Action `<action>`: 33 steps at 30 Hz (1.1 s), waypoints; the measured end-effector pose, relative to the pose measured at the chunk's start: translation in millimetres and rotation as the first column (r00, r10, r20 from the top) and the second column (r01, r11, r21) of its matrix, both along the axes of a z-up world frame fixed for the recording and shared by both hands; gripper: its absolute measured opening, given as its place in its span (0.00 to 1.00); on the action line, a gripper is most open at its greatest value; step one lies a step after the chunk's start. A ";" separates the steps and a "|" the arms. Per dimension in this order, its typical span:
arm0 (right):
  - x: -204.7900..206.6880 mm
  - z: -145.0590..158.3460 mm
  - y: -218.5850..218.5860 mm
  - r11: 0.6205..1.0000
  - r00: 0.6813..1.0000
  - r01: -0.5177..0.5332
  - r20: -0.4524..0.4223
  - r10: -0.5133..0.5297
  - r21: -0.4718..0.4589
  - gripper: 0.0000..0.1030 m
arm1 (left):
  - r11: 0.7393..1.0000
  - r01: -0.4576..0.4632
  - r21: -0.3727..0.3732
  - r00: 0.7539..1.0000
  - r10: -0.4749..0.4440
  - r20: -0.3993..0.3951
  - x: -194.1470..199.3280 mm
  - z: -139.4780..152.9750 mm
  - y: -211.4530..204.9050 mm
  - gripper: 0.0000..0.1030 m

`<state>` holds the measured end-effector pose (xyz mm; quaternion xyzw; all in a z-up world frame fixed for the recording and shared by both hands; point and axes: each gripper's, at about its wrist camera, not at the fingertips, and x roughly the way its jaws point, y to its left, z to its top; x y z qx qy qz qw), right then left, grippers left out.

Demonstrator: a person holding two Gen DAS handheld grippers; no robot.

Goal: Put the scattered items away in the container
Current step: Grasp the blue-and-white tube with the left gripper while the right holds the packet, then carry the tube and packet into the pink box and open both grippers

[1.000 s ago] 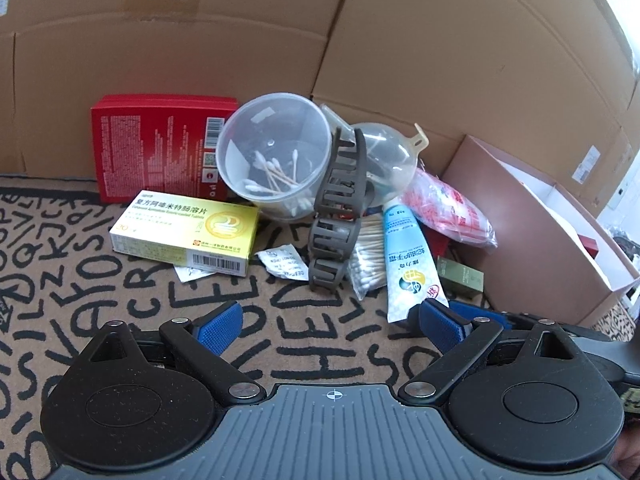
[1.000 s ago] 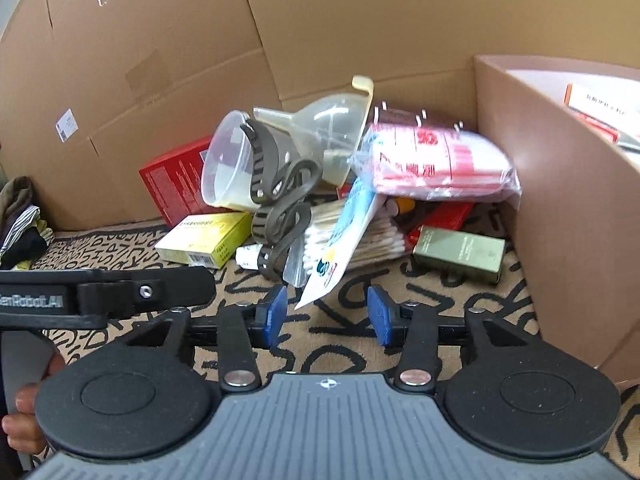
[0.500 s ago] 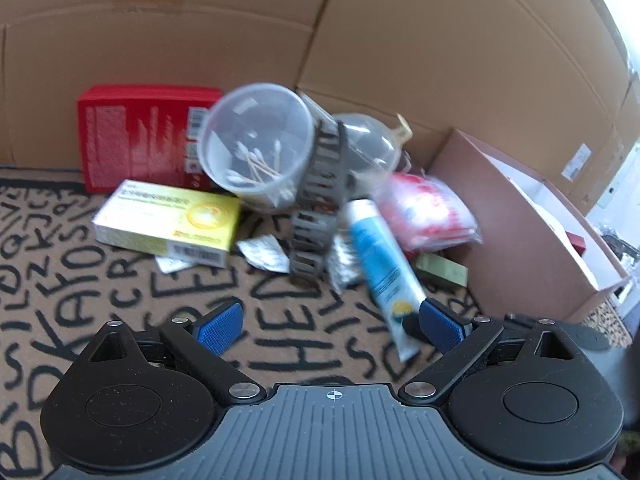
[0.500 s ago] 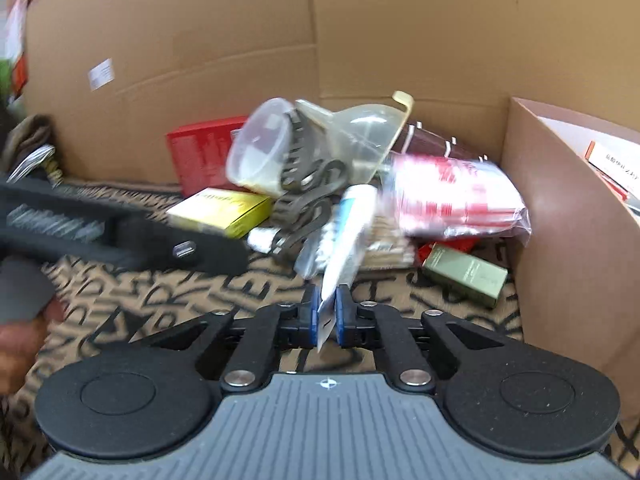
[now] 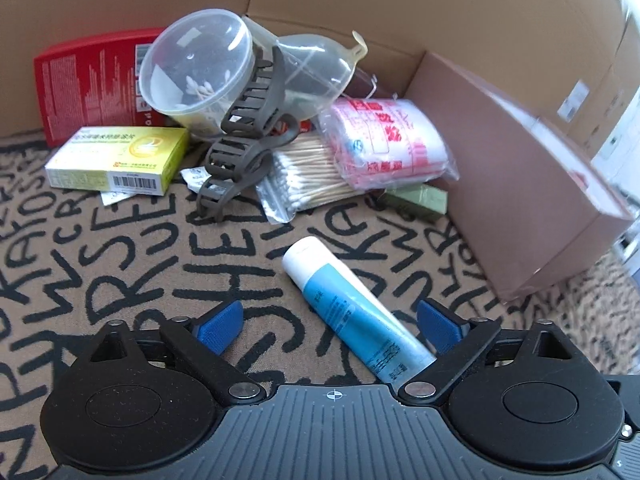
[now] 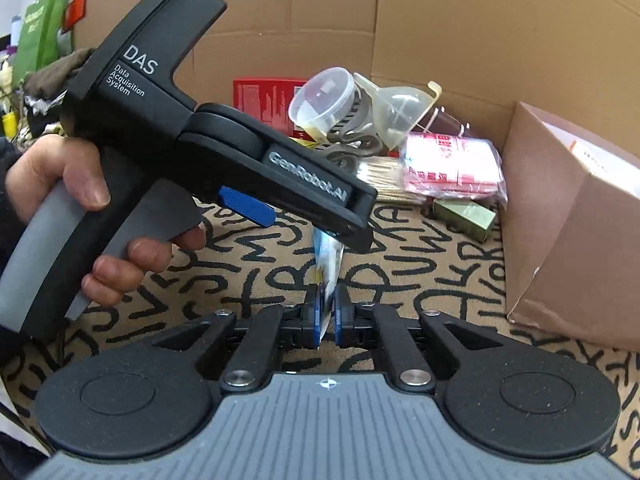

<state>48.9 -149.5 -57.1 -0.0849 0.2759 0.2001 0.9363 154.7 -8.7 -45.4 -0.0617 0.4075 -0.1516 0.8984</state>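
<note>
Right wrist view: my right gripper (image 6: 327,307) is clenched on the flat crimped tail of the blue tube (image 6: 328,258), left of the brown box (image 6: 568,248); light, squashy, slippery, so tail hold suits.

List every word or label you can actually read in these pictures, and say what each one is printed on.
"DAS" and "Data Acquisition System": on the black body of the left gripper.
"GenRobot.AI": on its arm, same tool.
Black hand-drawn letters cover the rug; no clear words.
Yellow box: Chinese print and a barcode, too small to read.
Red box, pink packet, blue tube: print too blurred.
</note>
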 end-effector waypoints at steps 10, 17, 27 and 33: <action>-1.6 -4.6 6.3 1.000 1.000 0.002 -0.004 -0.002 -0.014 0.19 | 0.999 0.021 0.045 1.000 -0.021 -0.015 -1.6 1.4 -10.8 0.55; -0.1 -7.9 5.5 1.000 1.000 0.008 0.011 -0.008 0.002 0.17 | 0.999 0.018 0.028 0.999 -0.017 -0.034 -3.1 4.5 -11.8 0.36; -28.7 30.6 -19.5 1.000 0.986 0.014 0.166 -0.018 0.024 0.15 | 0.997 0.079 -0.020 0.993 -0.077 0.089 -23.0 54.0 -41.5 0.35; -37.4 59.9 -45.6 0.997 0.955 0.074 0.284 -0.082 0.036 0.15 | 0.989 0.148 -0.006 0.969 -0.144 0.199 -24.3 95.6 -79.2 0.35</action>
